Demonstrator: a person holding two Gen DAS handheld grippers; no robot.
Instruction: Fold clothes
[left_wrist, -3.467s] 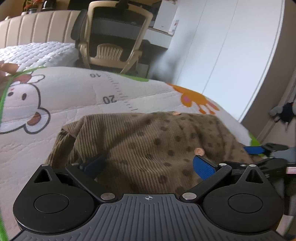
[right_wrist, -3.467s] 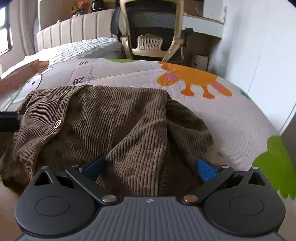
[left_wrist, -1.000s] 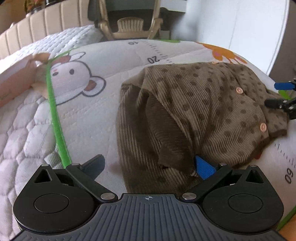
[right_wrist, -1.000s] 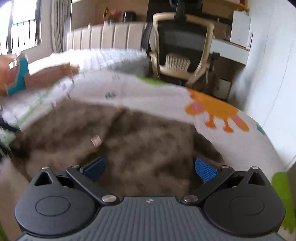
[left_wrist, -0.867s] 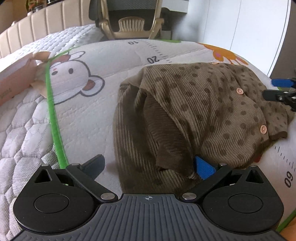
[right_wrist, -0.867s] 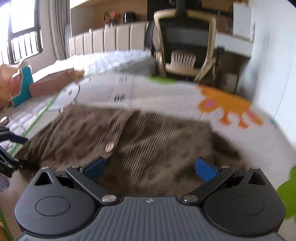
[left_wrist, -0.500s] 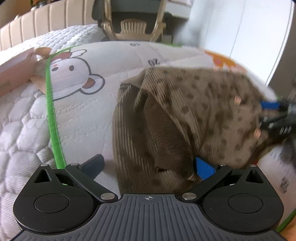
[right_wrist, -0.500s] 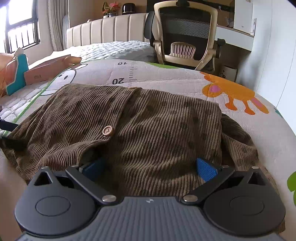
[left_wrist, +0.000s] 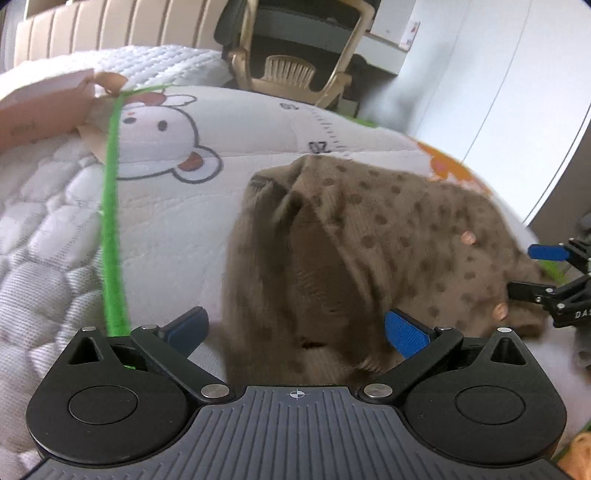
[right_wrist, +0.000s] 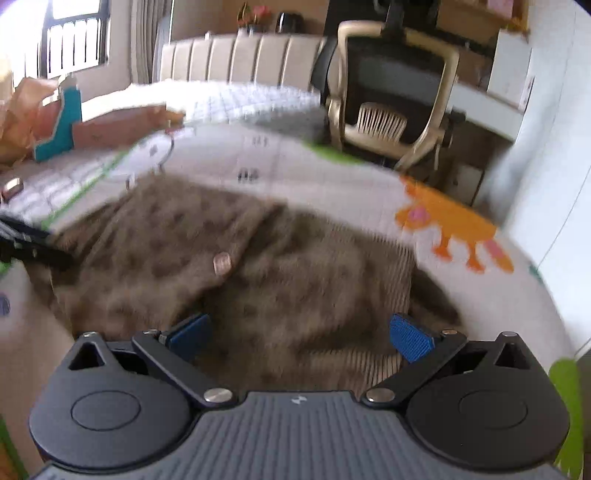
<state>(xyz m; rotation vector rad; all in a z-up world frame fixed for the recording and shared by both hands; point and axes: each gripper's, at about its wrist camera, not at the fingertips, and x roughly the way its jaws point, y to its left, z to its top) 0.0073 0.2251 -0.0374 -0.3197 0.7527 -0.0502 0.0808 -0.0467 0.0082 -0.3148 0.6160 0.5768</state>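
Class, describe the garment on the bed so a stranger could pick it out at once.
Start from the white quilted bedspread printed with cartoon animals. In its middle, beside the printed ruler marks, lies the brown ribbed corduroy cardigan. Its dark polka dots and pale round buttons set it apart from the pale bedding.

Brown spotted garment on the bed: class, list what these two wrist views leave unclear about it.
- Right wrist view: motion blur smears the brown spotted garment and its button.
- Left wrist view: the left gripper body hides the near hem.
- Left wrist view: the right gripper is cut by the frame edge; contact with cloth unclear.
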